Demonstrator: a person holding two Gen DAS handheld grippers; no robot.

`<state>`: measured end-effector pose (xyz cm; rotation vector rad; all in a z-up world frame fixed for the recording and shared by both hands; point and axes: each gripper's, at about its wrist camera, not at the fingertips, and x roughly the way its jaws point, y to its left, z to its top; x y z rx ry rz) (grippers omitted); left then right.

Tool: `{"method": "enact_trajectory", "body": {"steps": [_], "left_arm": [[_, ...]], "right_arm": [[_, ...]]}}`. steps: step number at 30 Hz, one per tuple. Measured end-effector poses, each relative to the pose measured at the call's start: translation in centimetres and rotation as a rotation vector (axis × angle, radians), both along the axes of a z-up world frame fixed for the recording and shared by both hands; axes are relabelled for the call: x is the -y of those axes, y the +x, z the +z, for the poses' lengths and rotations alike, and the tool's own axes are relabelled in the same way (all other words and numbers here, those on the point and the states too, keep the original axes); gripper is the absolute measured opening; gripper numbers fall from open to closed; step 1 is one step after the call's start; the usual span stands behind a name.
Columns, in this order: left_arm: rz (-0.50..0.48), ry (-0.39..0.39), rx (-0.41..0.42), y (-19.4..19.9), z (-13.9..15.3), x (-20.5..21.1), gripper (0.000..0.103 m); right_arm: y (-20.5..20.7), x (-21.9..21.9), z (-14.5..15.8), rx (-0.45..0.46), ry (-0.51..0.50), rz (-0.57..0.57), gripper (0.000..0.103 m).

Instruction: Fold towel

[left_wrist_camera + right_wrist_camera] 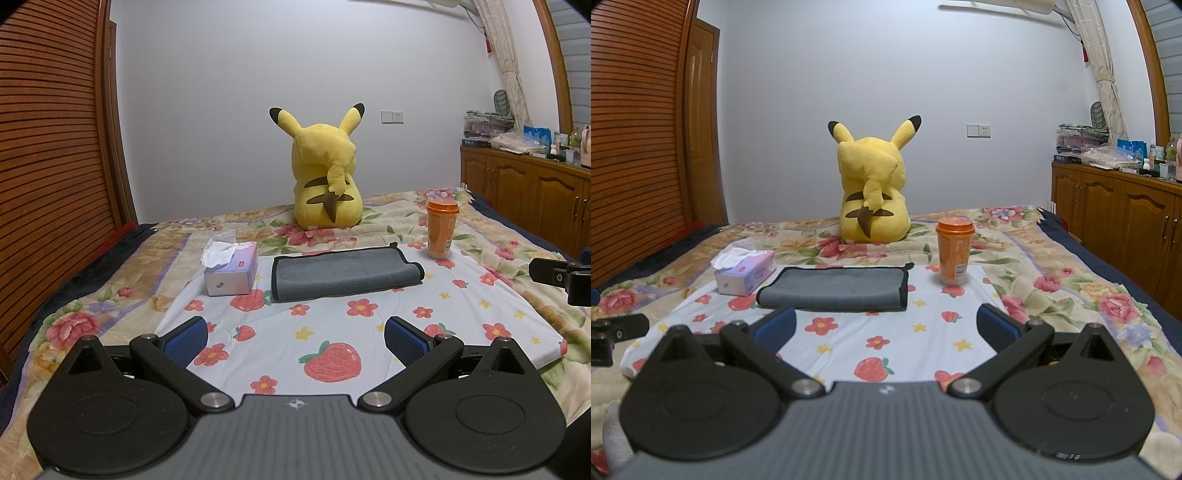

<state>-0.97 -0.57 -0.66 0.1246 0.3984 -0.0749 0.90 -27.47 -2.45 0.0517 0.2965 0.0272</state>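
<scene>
grey towel [345, 273] folded, far edge hidden

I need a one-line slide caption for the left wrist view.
Open left tool facing the folded grey microfibre towel, between a purple tissue box and an orange lidded cup.

The yellow plush toy with black-tipped ears [325, 177] faces away, its front hidden. Small bottles and jars on the brown wooden cabinet [1115, 206] are too small to identify (labels unreadable).
</scene>
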Motion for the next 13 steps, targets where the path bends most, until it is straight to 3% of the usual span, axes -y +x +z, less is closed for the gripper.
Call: {"method": "enact_trajectory", "body": {"steps": [13], "left_arm": [[0.0,0.002,0.002,-0.01,0.0,0.01,0.103]], "right_arm": [[0.01,-0.03,0.0,-0.001,0.0,0.0,0.103]]}}
